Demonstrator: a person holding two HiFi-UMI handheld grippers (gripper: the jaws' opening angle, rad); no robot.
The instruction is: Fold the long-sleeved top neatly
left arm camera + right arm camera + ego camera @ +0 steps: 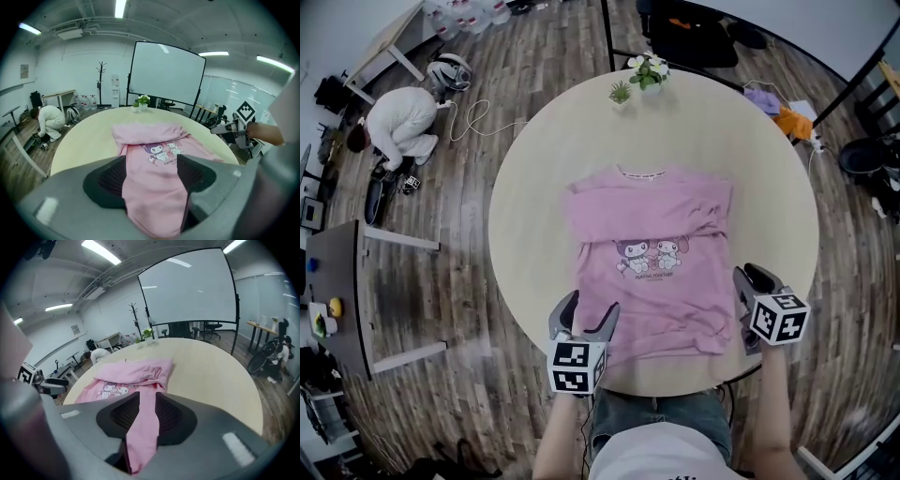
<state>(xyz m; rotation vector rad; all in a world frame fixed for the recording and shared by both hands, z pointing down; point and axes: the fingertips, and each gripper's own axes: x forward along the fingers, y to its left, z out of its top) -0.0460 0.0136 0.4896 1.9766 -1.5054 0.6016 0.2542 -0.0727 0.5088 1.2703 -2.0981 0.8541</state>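
Observation:
A pink long-sleeved top (652,253) with a cartoon print lies flat on the round beige table (544,169), collar away from me, its sleeves folded across the chest. My left gripper (589,314) is at the near left corner of the hem. In the left gripper view (151,176) pink fabric fills the gap between its pads. My right gripper (748,281) is at the near right hem corner. In the right gripper view (146,413) its jaws pinch a narrow strip of the fabric.
Two small potted plants (649,70) stand at the table's far edge. A person in white (403,122) crouches on the wooden floor at the far left. A grey desk (347,281) stands to the left. Chairs and bags sit beyond the table.

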